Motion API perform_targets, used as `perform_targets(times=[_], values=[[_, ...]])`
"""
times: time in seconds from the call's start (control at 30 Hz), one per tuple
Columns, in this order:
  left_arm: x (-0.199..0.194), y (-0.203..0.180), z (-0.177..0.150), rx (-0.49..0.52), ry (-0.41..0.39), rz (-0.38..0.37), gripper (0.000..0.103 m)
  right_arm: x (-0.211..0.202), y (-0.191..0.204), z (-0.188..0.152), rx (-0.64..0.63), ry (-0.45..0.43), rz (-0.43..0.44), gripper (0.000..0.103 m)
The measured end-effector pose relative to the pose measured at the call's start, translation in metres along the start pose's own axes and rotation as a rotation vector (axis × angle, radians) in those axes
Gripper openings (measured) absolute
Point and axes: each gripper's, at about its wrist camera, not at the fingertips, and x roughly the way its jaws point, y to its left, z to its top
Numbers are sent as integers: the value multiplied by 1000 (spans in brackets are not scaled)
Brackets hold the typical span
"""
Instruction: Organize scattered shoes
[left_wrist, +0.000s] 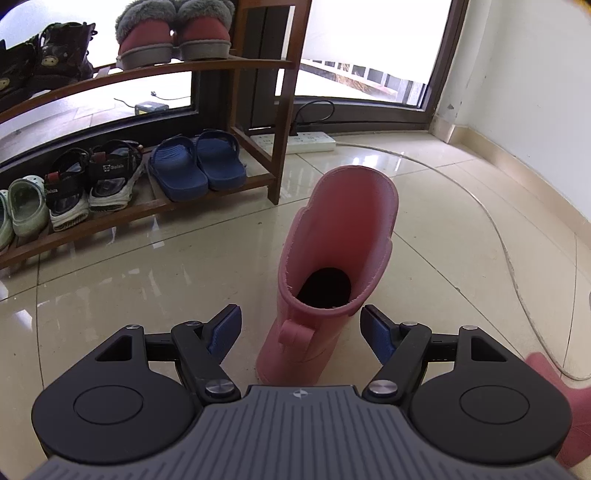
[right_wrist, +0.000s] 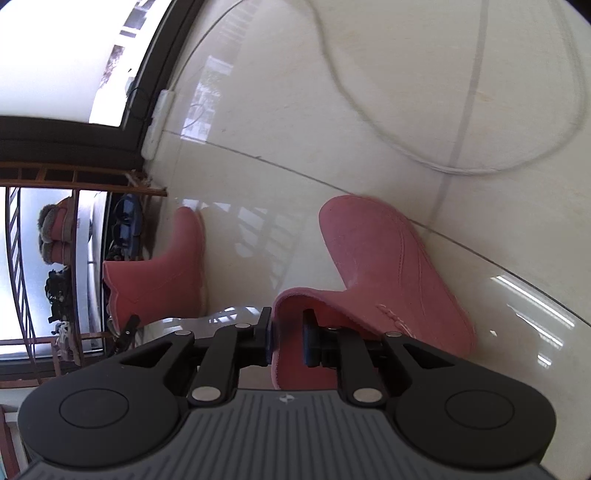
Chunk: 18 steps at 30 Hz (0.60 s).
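The left wrist view looks level across the floor (left_wrist: 424, 177), close behind an upright pink boot (left_wrist: 332, 258). The right wrist view is rolled sideways, near the floor. Both share that boot and the shoe rack (left_wrist: 273, 122).

My two grippers, one spread, one pinching

My black left gripper (left_wrist: 301, 328) gapes wide; my black right gripper (right_wrist: 287, 338), rolled sideways, pinches a pink rubber boot's cuff (right_wrist: 291, 321).

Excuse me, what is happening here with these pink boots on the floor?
A person is tidying shoes with two handheld grippers. The right gripper is shut on the shaft rim of one pink boot. The left gripper is open, above the other pink boot, which stands upright on the tile floor near the wooden shoe rack. The rack already holds several pairs.
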Motion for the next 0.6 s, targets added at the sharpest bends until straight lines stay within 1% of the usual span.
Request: perform_targets(times=[0.1, 0.2, 0.3, 0.37, 0.6], values=[[-1, 1, -1, -1, 1, 0, 73, 32, 24, 12, 44, 22, 59, 19], [-1, 1, -1, -2, 1, 0, 73, 60, 50, 19, 52, 45, 113, 19], [-3, 1, -2, -5, 3, -1, 73, 91, 82, 24, 29, 67, 148, 19], [-4, 1, -2, -7, 8, -2, 73, 110, 100, 28, 18, 82, 187, 19], [-7, 1, -7, -1, 20, -7, 73, 153, 141, 38, -15, 100, 266, 19]])
